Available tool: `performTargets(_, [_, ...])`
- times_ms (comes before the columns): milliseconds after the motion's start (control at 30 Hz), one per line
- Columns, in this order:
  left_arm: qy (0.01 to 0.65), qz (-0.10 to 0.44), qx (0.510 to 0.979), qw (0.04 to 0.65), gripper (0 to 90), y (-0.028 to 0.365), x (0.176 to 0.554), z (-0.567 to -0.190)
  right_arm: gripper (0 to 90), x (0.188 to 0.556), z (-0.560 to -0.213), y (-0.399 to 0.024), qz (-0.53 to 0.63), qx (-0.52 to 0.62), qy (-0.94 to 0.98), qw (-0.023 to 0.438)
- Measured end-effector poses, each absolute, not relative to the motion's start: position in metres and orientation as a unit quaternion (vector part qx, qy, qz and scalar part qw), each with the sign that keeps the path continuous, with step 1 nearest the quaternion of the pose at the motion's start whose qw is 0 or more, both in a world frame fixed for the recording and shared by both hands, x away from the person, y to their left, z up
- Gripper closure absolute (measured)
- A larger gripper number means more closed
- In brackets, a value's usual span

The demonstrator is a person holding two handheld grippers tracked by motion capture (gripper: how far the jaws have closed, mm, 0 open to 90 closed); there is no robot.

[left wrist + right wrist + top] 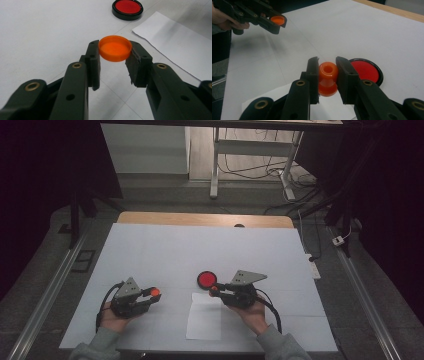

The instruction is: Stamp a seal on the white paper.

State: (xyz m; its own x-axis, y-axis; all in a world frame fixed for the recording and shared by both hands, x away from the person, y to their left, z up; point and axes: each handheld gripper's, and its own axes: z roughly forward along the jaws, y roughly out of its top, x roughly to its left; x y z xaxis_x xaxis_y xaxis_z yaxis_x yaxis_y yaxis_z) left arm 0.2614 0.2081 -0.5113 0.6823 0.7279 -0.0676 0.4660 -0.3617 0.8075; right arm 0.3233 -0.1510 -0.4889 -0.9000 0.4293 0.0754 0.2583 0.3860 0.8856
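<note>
Both hands are hovering low over the table — left gripper [115, 53] pinching an orange cap [115, 48], right gripper [327, 66] clamping an orange spool [327, 78].

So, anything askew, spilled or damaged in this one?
Nothing stands out. The left gripper holds an orange cap, the right gripper an orange spool-shaped piece; the red disc and paper sheet lie flat on the table.

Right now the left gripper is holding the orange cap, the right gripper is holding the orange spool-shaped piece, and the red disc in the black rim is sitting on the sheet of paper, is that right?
Not quite. The red disc lies on the bare table cover, just beyond the sheet of paper, as the high view shows. The rest holds: the left gripper clamps the orange cap, and the right gripper clamps the orange spool-shaped piece.
</note>
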Motion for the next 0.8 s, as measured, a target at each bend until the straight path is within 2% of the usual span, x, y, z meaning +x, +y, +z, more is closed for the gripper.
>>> performTargets(800, [0.367,0.153,0.812,0.427,64.3,0.208,0.261,-0.511,71.8,0.305,-0.493,-0.152,0.509,0.195,0.836,0.07])
